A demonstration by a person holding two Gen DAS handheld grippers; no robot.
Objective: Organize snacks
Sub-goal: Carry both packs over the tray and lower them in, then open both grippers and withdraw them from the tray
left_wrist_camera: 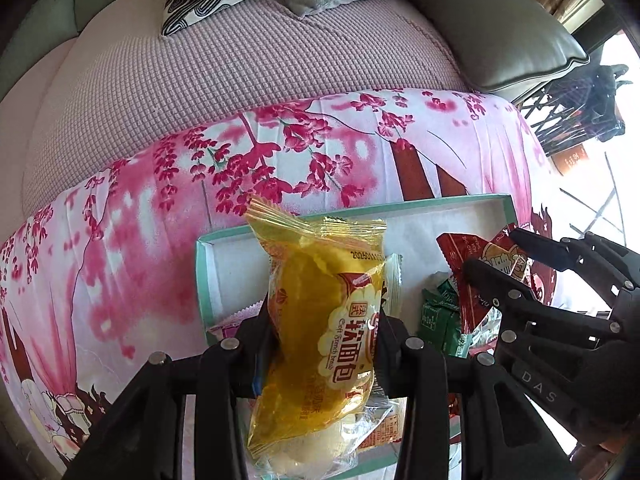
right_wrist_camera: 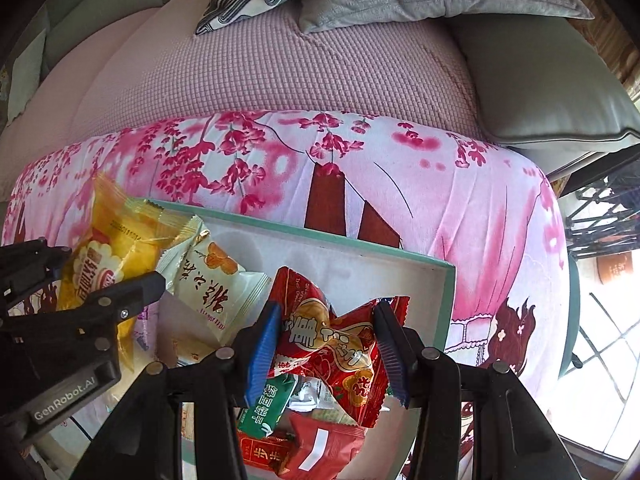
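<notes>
- The left gripper [left_wrist_camera: 326, 334] is holding the yellow bread packet [left_wrist_camera: 320, 320]; its jaws are standing partly open and pressing on the two sides of the packet, around its middle.
- The long axis of this packet is running along the jaws, so one end is pointing away over the box [left_wrist_camera: 224, 276] and the other end is hanging down toward the camera.
- The right gripper [right_wrist_camera: 326, 346] is holding the red snack packet [right_wrist_camera: 332, 344]; its jaws, with the blue pads [right_wrist_camera: 262, 344], are also partly open and closed on the crumpled middle of the packet.
- Both packets are hanging above the shallow white box with the mint-green rim, which is lying on the pink flowered cloth [right_wrist_camera: 480, 208]. I cannot tell what is carrying the cloth.
- Inside the box, other snacks are already lying: a white packet [right_wrist_camera: 212, 280] at the left, a green packet [right_wrist_camera: 264, 404] and more red packets [right_wrist_camera: 320, 448] near the right gripper.
- The far part of the box floor is looking free, and it is lying straight ahead of both grippers.
- I judge that the coming move is turning on this relation: the yellow packet is over the left part of the box and the red one is over the right part, so each hand is nearer to its own side for putting down.
- The two grippers are working close beside each other, so a crossing could make them bump.
</notes>
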